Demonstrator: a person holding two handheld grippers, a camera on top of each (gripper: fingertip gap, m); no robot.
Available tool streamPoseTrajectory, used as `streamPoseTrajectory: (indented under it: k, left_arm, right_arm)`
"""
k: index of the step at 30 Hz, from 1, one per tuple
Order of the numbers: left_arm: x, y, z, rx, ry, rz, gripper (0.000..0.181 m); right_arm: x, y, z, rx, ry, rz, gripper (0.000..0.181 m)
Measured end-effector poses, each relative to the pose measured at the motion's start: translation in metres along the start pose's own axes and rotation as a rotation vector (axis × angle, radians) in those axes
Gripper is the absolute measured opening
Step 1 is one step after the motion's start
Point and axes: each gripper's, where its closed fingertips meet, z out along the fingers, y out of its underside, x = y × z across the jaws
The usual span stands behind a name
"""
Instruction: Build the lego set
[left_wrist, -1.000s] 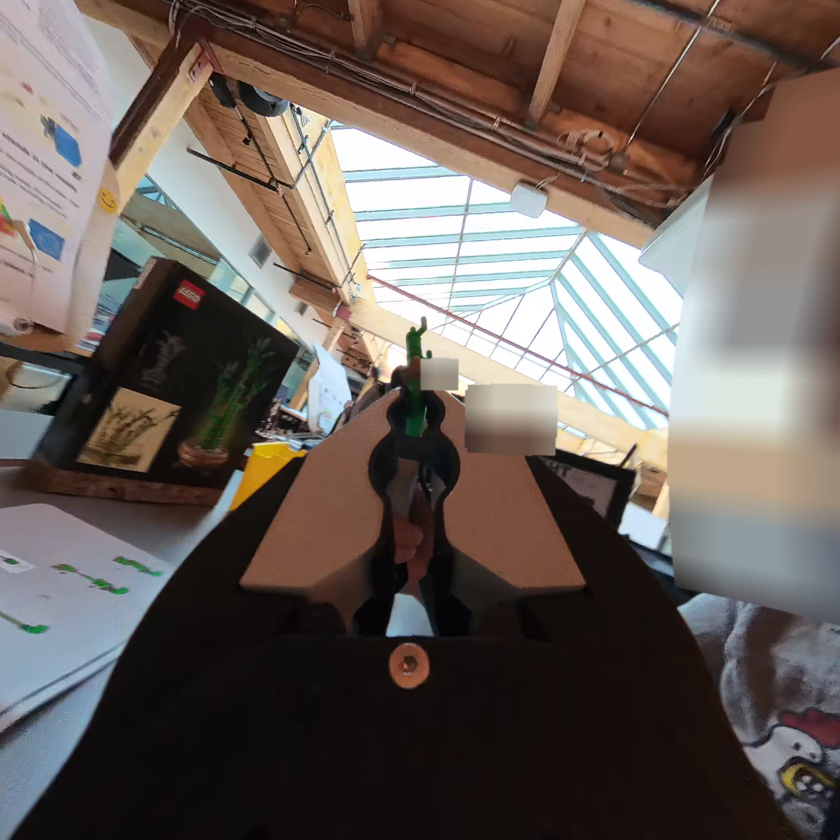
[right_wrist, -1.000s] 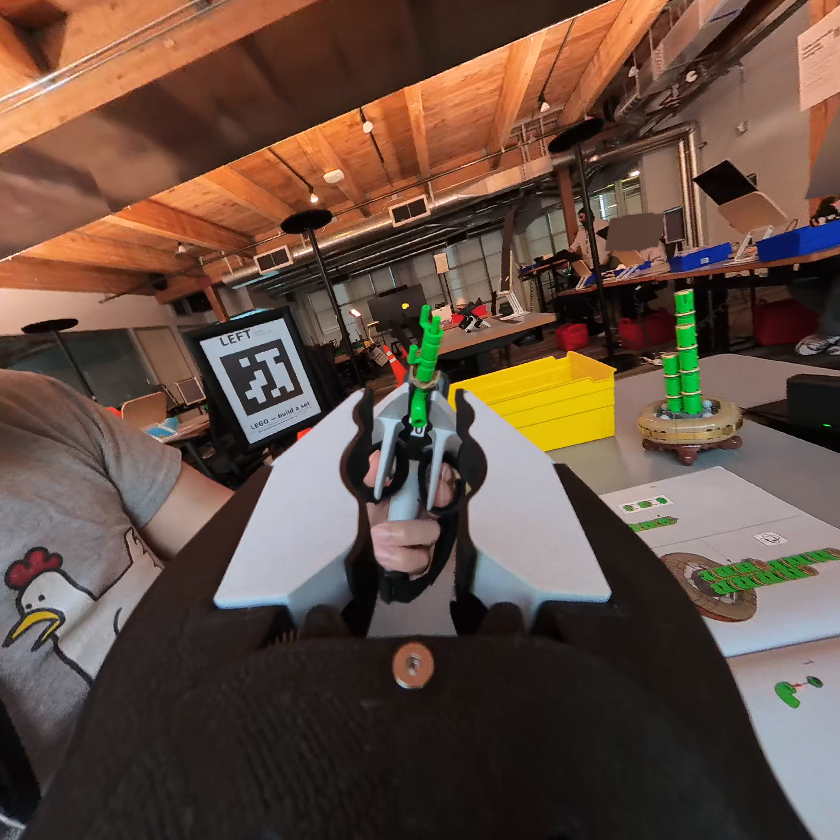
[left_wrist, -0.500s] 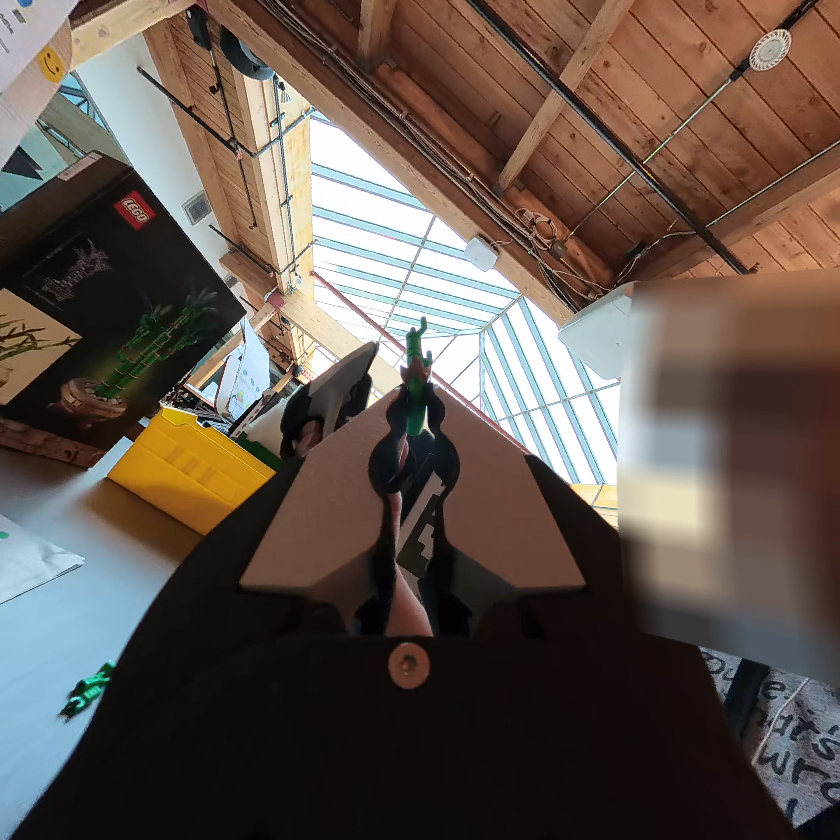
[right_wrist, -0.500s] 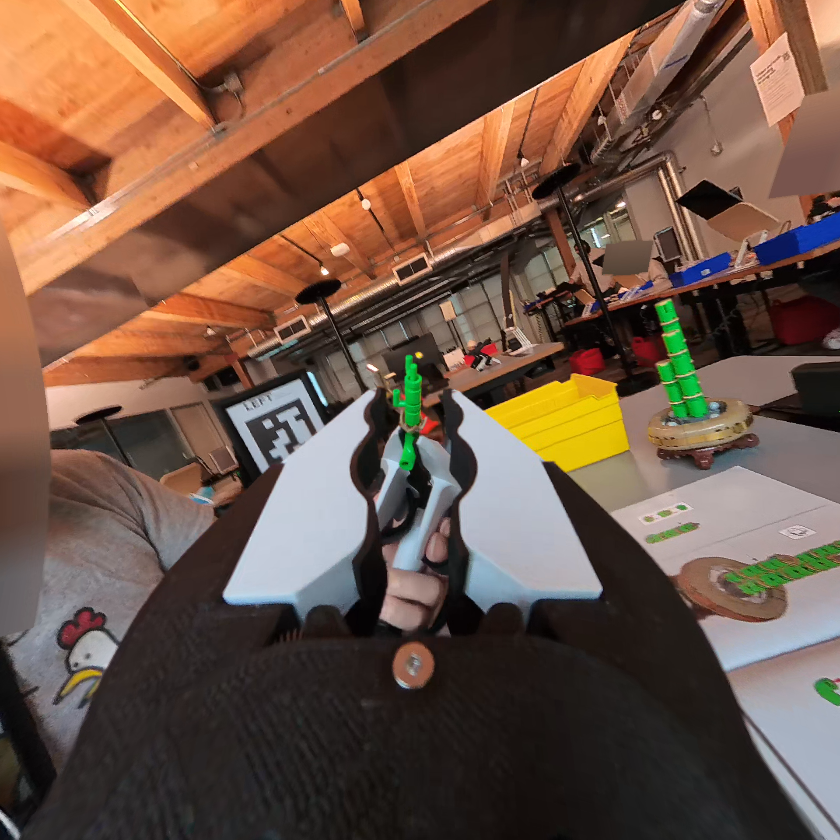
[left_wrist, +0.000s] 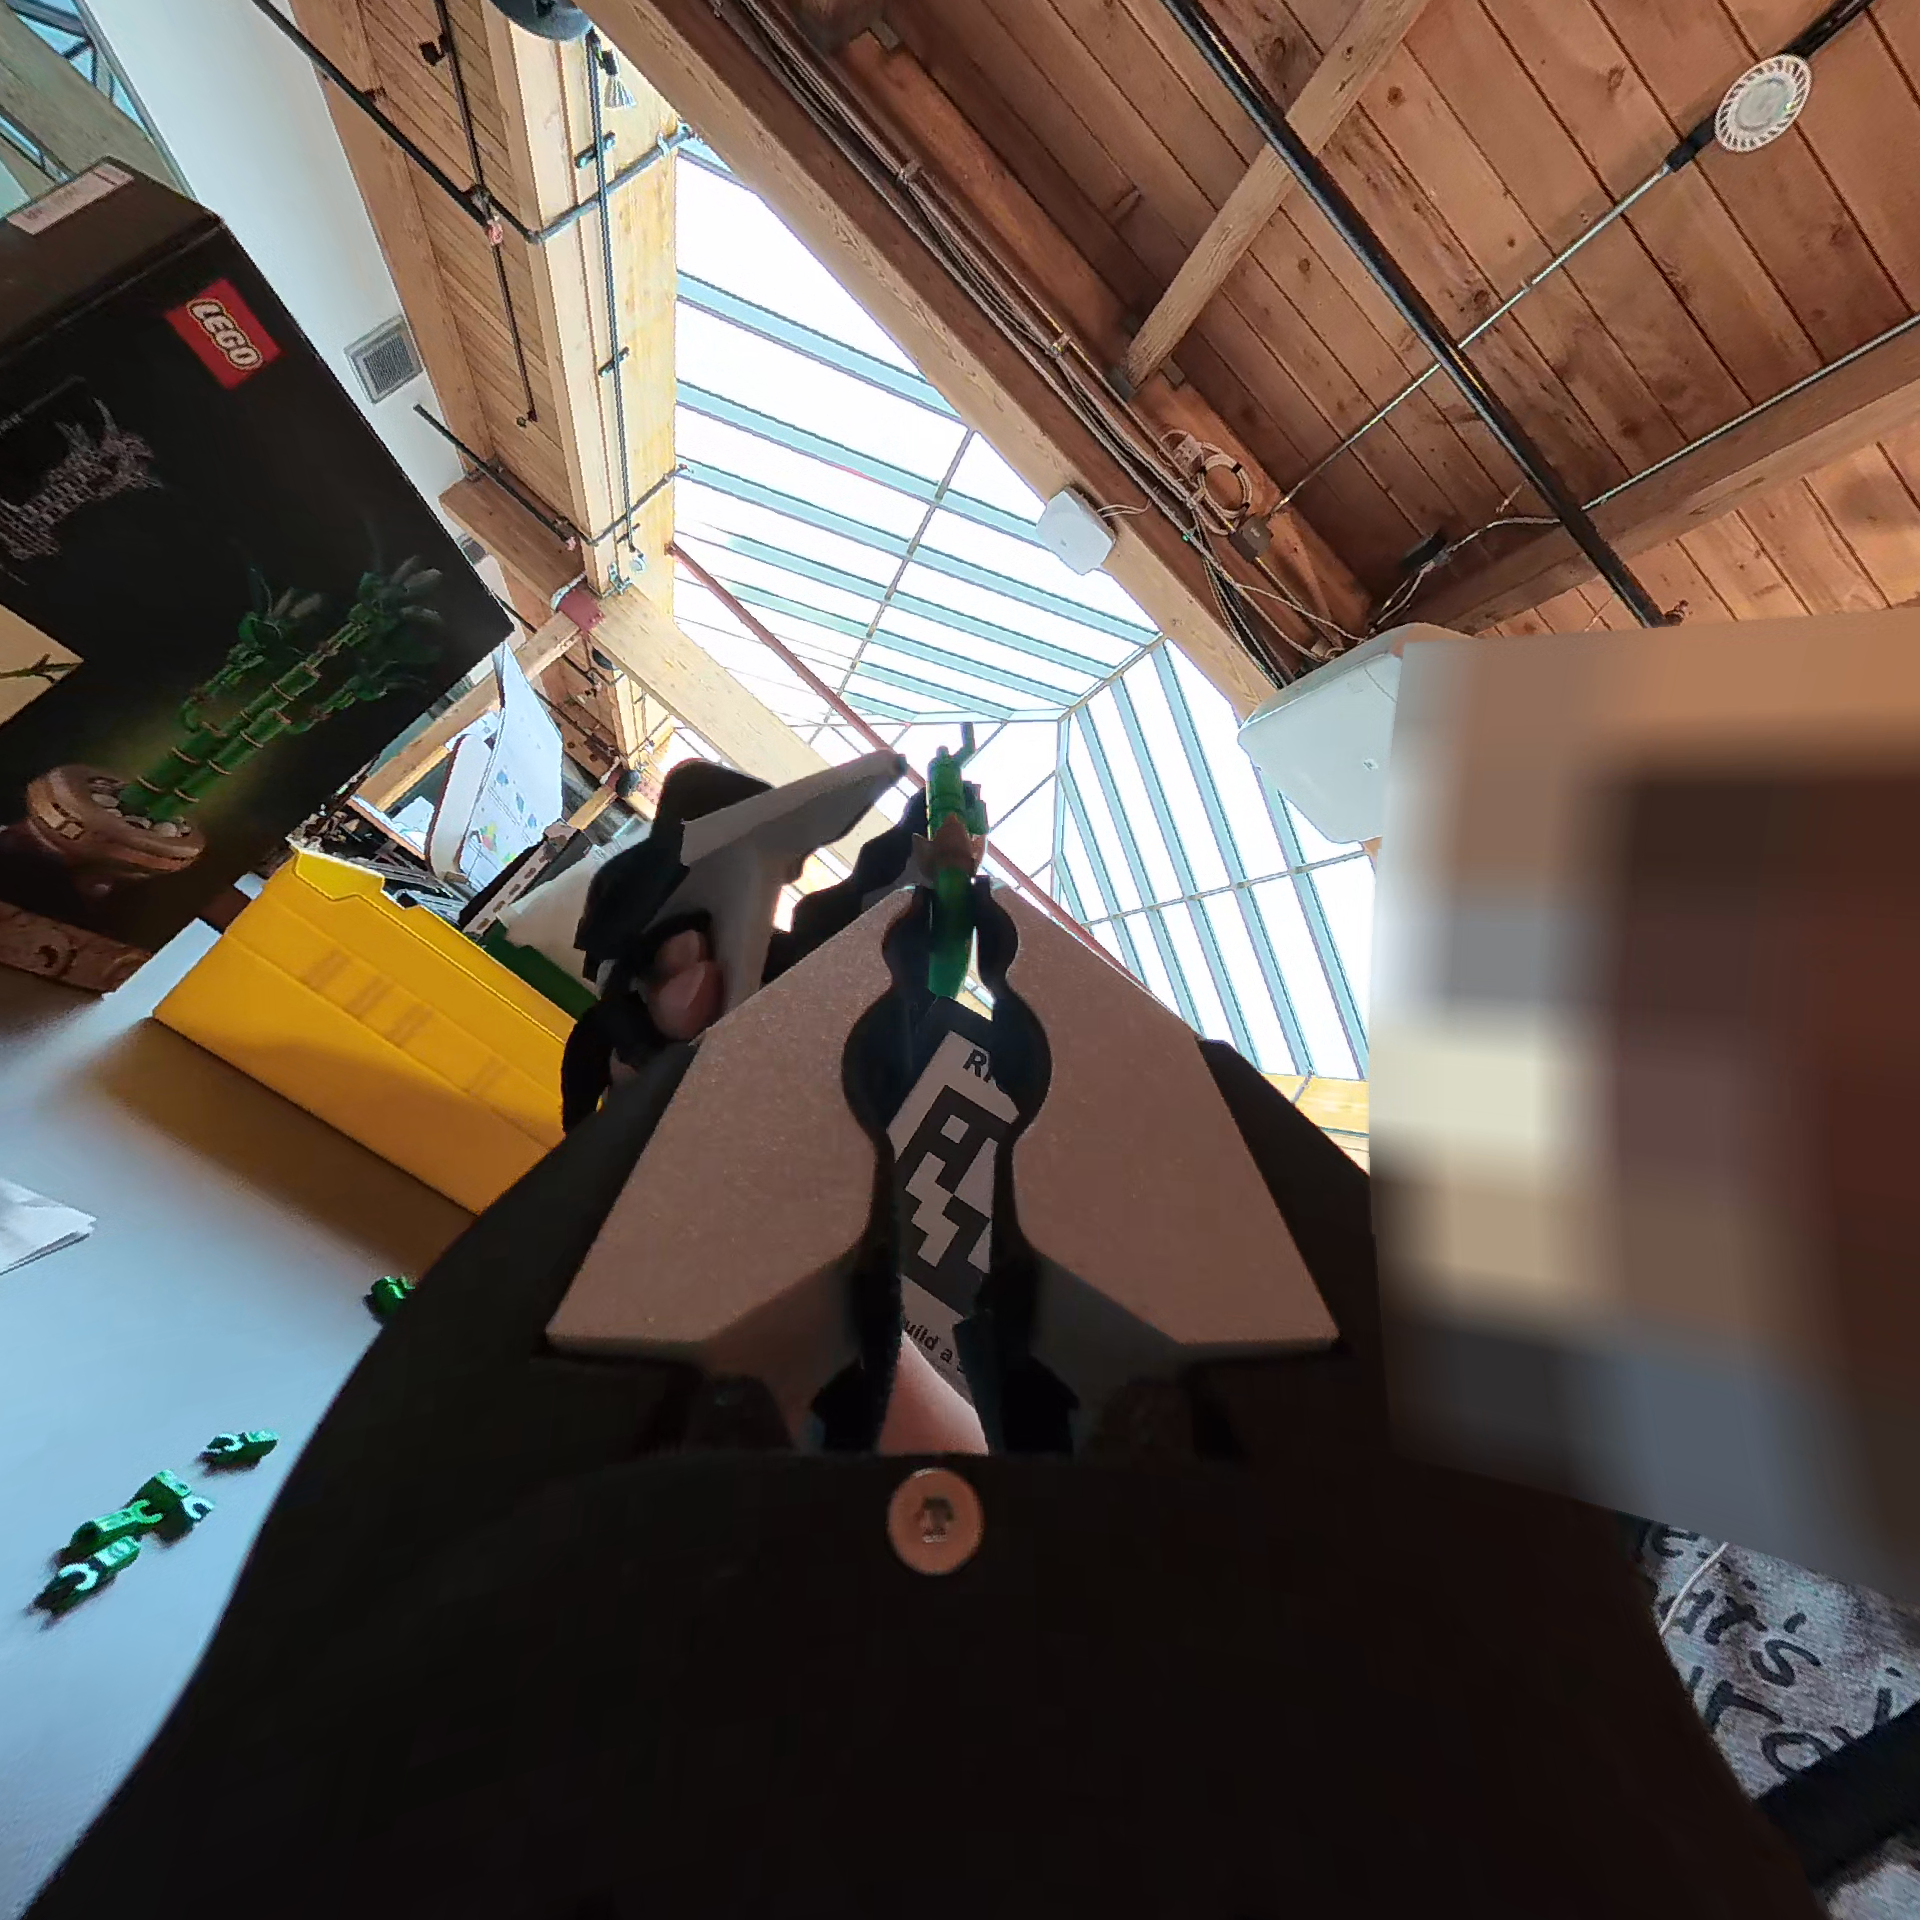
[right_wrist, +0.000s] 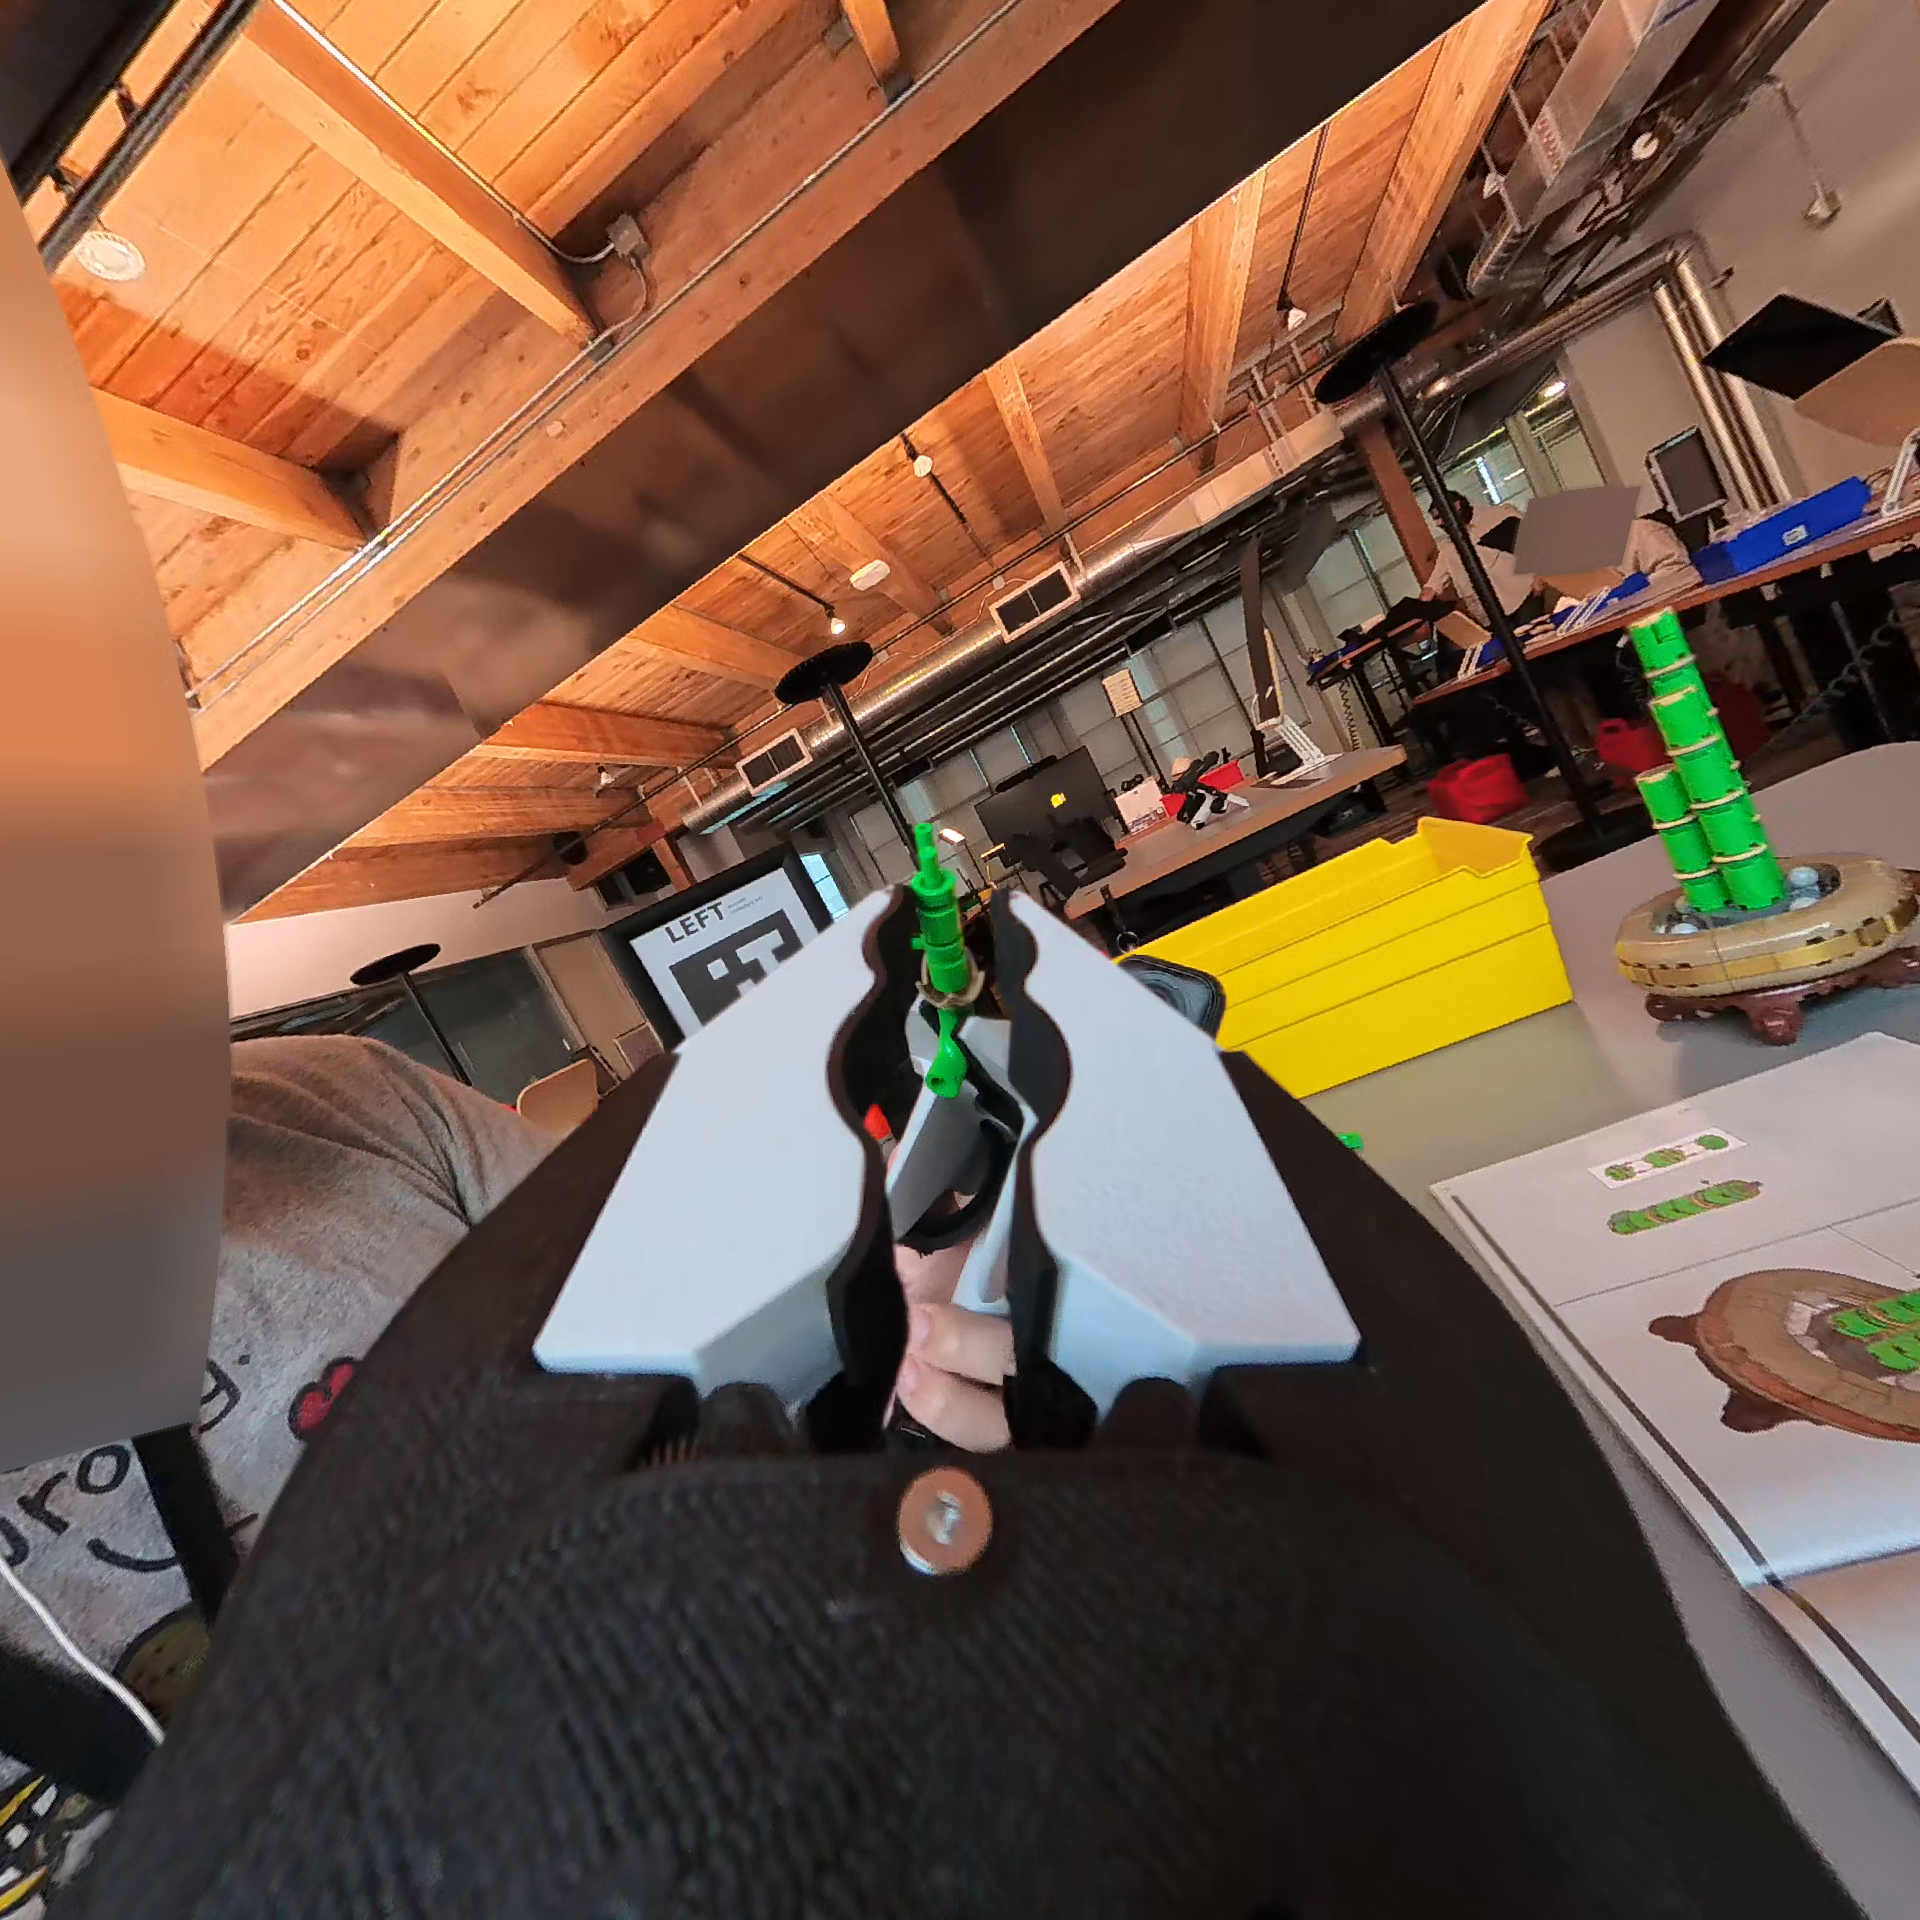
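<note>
A thin green stem piece (left_wrist: 948, 904) with a tan ring is held up in the air above the table. My left gripper (left_wrist: 948, 894) is shut on its lower part. In the right wrist view the same stem (right_wrist: 938, 935) sits between the fingertips of my right gripper (right_wrist: 943, 925), which is closed on it around the ring. The right gripper also shows in the left wrist view (left_wrist: 769, 852), coming in from the left at an angle. The left gripper's grey fingers (right_wrist: 940, 1153) show through the right gripper's gap.
The partly built bamboo model (right_wrist: 1704, 800) stands on its round tan base (right_wrist: 1766, 935) at the right. A yellow bin (right_wrist: 1351, 966) is behind. An open instruction booklet (right_wrist: 1714, 1299) lies on the table. Loose green pieces (left_wrist: 135, 1517) and the set's box (left_wrist: 187, 582) are at the left. Only a small space, under 4 cm, lies between the two pairs of fingers. The partly built bamboo model (right_wrist: 1704, 800) is about equally far from each gripper, around 40 centimeters.
Both grippers have turned and tilted together with the stem still between them. The right gripper now shows out to the left in the left wrist view. The stem looks more upright.
</note>
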Motion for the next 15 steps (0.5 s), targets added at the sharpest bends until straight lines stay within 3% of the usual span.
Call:
streamPoseTrajectory:
  k: [1, 8, 15]
  left_arm:
    - [-0.001, 0.000, 0.000, 0.000, -0.002, -0.002, 0.005]
    - [-0.003, 0.003, 0.000, -0.029, -0.032, 0.047, 0.005]
    - [-0.012, 0.001, -0.005, -0.053, -0.143, 0.240, 0.004]
  right_arm:
    - [-0.001, 0.000, 0.000, 0.003, 0.000, -0.010, 0.009]
    - [0.000, 0.000, 0.000, -0.010, 0.033, -0.042, 0.006]
    - [0.012, 0.002, 0.004, 0.032, 0.116, 0.010, 0.006]
